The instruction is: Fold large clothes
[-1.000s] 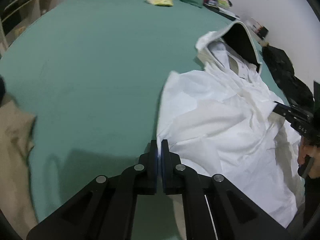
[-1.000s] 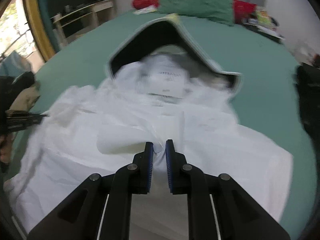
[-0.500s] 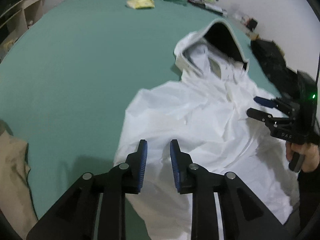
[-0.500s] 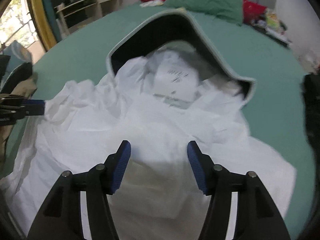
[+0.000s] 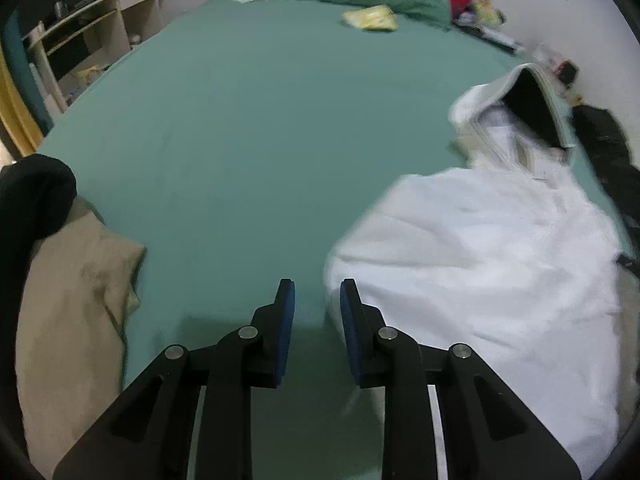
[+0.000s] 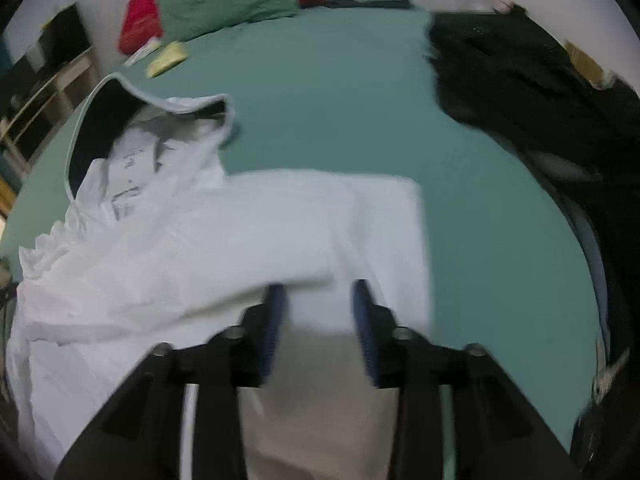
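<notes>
a green bed sheet [image 5: 240, 128] fills both views. low in frame, the left gripper [image 5: 316, 312] hangs released over bare sheet, while the right gripper [image 6: 318, 312] is closing, empty, above the white hooded garment [image 6: 240, 232]. its sides look folded inward, hood toward the upper left, further folds apparently remaining.

The bed sheet [image 5: 240, 128] is smooth, matt green cloth. The white hooded jacket [image 5: 480, 248] looks thin and slightly crinkled, a papery matt fabric, with a dark lining inside its hood [image 5: 532, 116] and a paper-like tag at the neck. The beige garment [image 5: 72, 300] is soft, dull cloth with loose folds. The black clothing [image 6: 520, 80] is matt and dark. Each hand-held gripper, left [image 5: 317, 300] and right [image 6: 318, 304], is matt black plastic with blue rubbery pads and small shiny metal pins. The shelf unit [image 5: 100, 20] looks like pale wood.
</notes>
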